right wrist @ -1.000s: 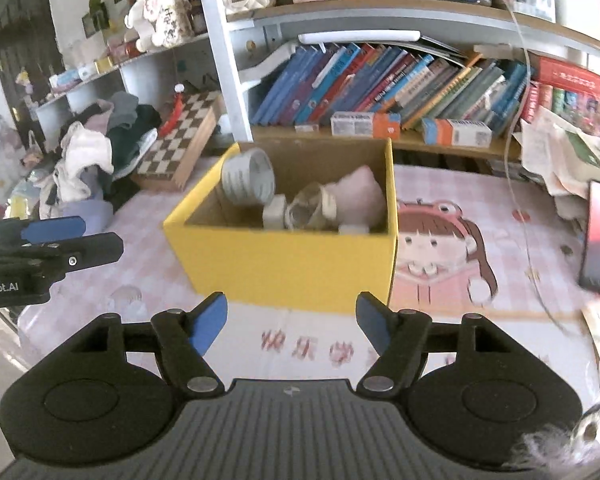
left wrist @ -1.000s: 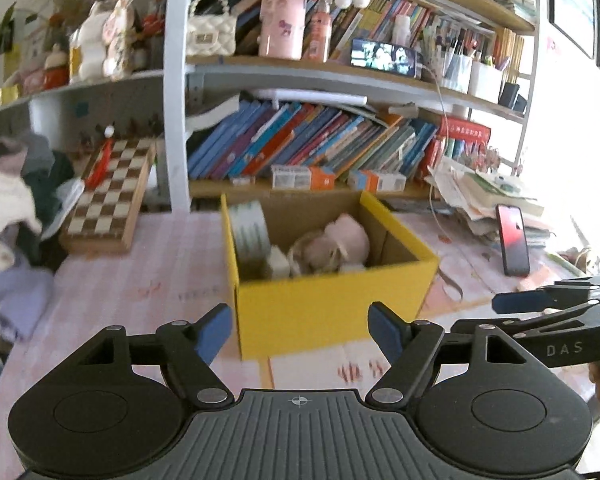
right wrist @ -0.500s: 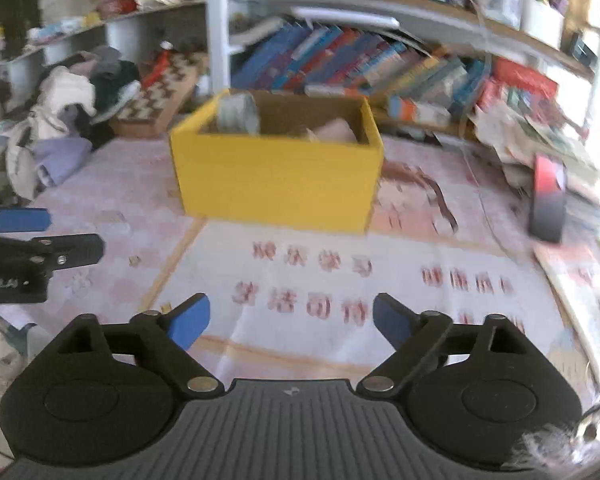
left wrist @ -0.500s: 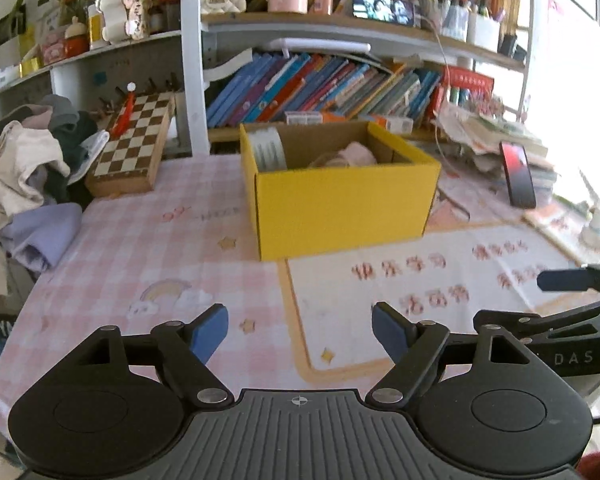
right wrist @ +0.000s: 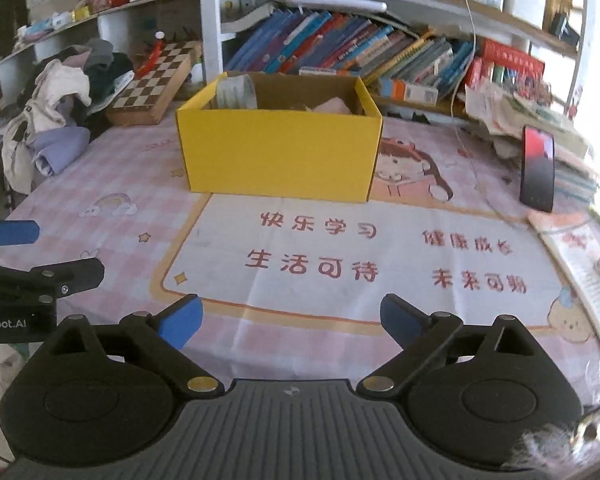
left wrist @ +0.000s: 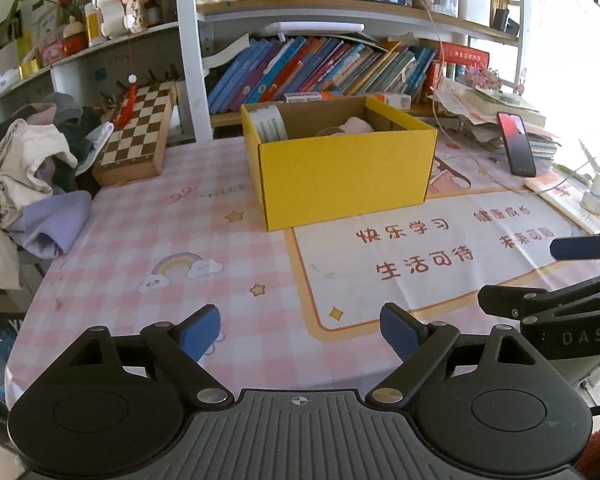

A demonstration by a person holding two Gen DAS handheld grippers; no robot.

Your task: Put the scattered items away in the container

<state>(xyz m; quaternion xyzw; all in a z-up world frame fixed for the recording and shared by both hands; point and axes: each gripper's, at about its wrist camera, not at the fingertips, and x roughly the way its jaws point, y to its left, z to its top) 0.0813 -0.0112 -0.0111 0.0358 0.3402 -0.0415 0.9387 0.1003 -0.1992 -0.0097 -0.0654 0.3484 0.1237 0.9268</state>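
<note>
Nearest, left gripper (left wrist: pixel 300 330): jaws wide apart, just been opening, nothing between them, above the tabletop (left wrist: pixel 148 240).
Right gripper (right wrist: pixel 290 320): jaws likewise spread, just been opening, empty.
Middle: printed mat (right wrist: pixel 379 256), bare.
Beyond: yellow box (left wrist: pixel 343 168) on the tabletop, holding a tape roll (left wrist: pixel 270 124) and a pink item (left wrist: pixel 357 125).
Farthest: bookshelf (left wrist: pixel 319 64).
</note>
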